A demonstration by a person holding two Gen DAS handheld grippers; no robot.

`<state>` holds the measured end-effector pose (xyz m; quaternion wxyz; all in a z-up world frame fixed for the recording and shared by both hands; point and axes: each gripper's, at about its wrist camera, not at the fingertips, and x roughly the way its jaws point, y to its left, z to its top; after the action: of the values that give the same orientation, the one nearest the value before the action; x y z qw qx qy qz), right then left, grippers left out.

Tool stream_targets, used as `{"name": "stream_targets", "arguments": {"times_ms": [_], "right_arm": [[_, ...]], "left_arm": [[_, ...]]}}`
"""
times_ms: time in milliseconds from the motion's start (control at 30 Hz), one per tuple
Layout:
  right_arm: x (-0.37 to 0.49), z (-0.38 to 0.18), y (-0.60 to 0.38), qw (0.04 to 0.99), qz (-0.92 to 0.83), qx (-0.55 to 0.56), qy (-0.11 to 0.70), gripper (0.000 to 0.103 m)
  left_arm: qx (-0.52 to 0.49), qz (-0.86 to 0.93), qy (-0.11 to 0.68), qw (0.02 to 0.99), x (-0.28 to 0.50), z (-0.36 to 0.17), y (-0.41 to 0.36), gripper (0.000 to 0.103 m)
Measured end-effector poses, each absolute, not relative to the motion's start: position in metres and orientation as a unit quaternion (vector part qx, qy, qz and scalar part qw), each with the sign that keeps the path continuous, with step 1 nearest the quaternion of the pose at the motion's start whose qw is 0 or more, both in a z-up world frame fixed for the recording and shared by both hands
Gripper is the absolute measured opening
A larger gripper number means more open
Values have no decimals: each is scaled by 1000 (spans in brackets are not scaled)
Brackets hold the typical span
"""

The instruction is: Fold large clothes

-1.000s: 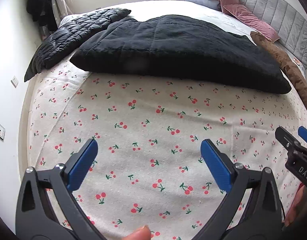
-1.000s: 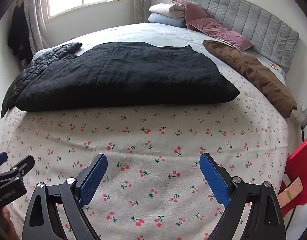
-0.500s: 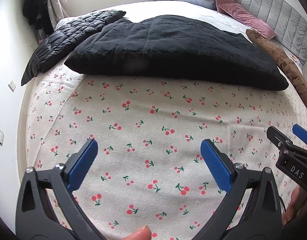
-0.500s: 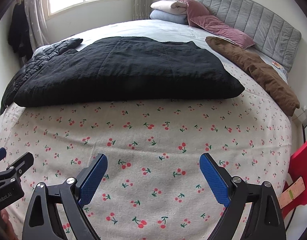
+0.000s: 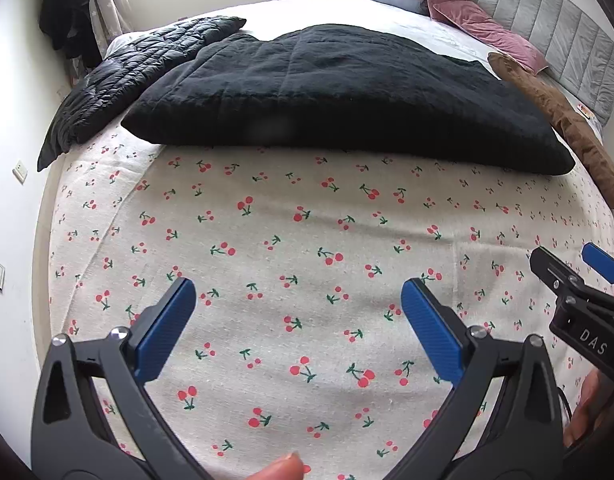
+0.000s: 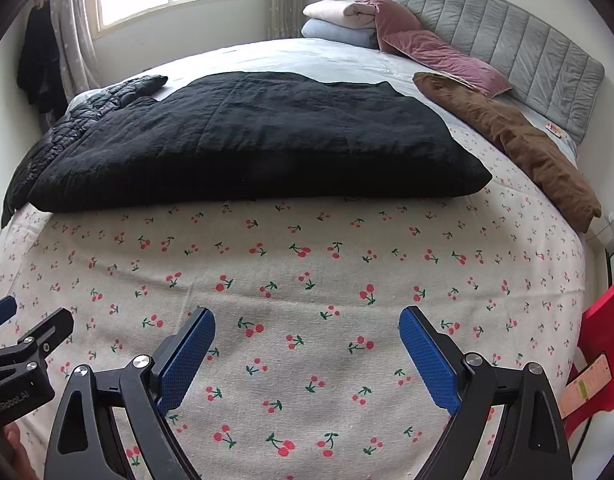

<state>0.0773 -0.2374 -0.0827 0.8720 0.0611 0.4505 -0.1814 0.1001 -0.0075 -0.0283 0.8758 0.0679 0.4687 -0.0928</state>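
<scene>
Filling more of each view than 1 s ago, the black coat (image 6: pixel 259 140) lies flat across the bed (image 6: pixel 307 280) at 12 o'clock; both tools have closed in, approx. reaching range. Left gripper (image 5: pixel 299 320) & right gripper (image 6: pixel 307 344): jaws wide apart, holding nothing.

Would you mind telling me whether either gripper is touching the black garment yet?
Apart. In both wrist views the left gripper and right gripper stand open, with cherry-print sheet showing between their fingertips and the black garment.
</scene>
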Motion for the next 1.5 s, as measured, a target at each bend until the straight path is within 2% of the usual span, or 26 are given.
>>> {"name": "stream_targets", "arguments": {"times_ms": [1500], "right_arm": [[78,-83,-236,872,-180,58,451,94]], "left_arm": [[66,-96,467,877,99,-25,-8,102]]}}
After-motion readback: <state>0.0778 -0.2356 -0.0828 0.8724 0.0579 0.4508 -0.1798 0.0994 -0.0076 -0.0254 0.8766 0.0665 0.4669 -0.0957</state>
